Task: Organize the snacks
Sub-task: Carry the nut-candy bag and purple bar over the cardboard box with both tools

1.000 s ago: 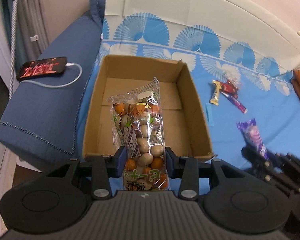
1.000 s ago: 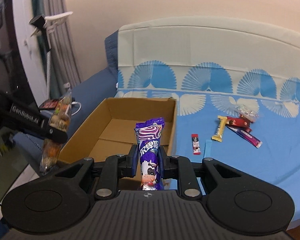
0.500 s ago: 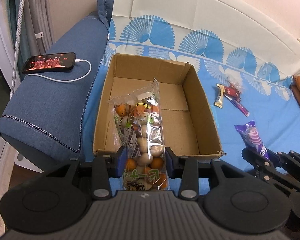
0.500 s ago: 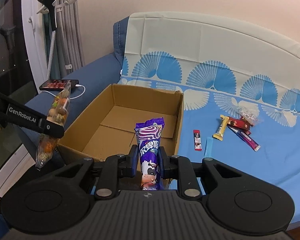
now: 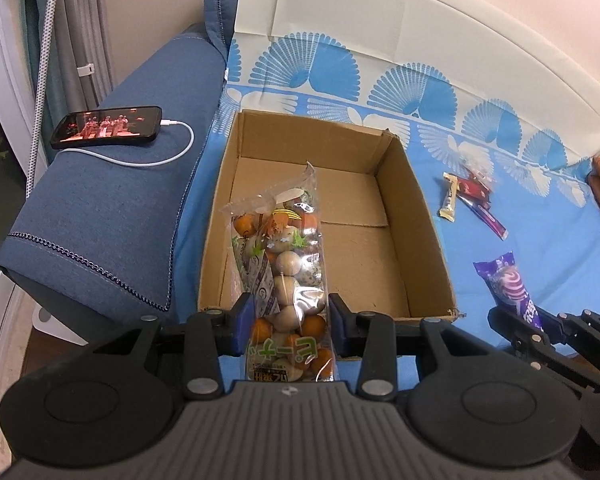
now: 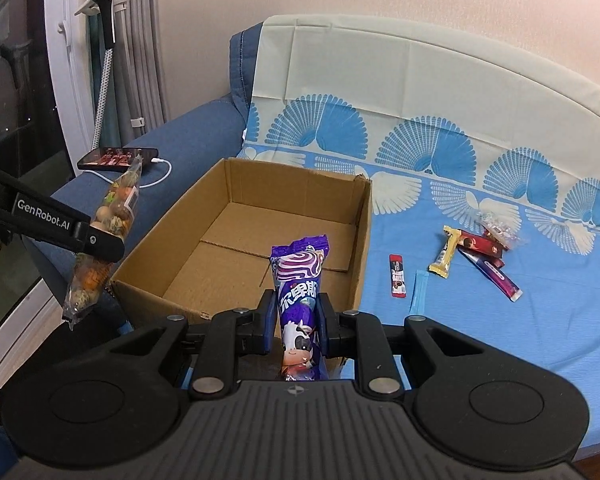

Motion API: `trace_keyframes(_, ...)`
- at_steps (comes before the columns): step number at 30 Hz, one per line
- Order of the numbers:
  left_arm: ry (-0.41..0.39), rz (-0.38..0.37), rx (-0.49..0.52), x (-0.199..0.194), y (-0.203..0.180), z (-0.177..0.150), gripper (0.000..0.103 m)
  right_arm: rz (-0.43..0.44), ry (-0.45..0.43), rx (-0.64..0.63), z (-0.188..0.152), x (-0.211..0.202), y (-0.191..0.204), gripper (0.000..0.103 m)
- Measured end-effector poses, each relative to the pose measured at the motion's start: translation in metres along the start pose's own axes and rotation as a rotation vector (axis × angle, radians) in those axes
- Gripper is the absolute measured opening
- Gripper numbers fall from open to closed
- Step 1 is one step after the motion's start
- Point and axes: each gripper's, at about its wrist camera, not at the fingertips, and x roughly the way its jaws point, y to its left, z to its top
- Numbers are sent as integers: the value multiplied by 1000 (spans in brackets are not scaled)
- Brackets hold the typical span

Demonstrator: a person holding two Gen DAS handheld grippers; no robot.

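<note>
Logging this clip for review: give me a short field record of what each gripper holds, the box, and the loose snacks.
left gripper: shut on clear bag of round snacks, above the box's near edge
right gripper: shut on purple packet, upright
box: cardboard, open, nothing inside
loose snacks: several small bars on the blue cover, right of the box
phone: on the sofa arm, screen lit, cable plugged in

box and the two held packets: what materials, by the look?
Box: plain brown corrugated cardboard, matte; a torn corner and flap seams on the floor show it.
Clear bag in the left gripper: thin transparent plastic film, glossy; contents visible through it, glare on the wrinkles.
Purple packet in the right gripper: printed film, probably plastic or foil laminate, shiny, with a crimped top edge.
</note>
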Motion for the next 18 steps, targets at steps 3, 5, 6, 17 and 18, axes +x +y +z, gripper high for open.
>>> trace_keyframes(3,-4,3,-1,1,1,3,43,1,1,1,0,0,0,22)
trace_keyframes(5,-5,3,0,1,0,4,43,2,2,2,0,1,-1,22)
trace_keyframes(6,-5,3,-1,1,0,3,43,2,3,2,0,2,-1,22)
trace_keyframes(17,-4,3,4,9,-2,14,43,-6,9,14,2,10,-2,22)
trace_keyframes(18,-4,4,4,11,-1,16,43,-6,8,15,3,11,-2,22)
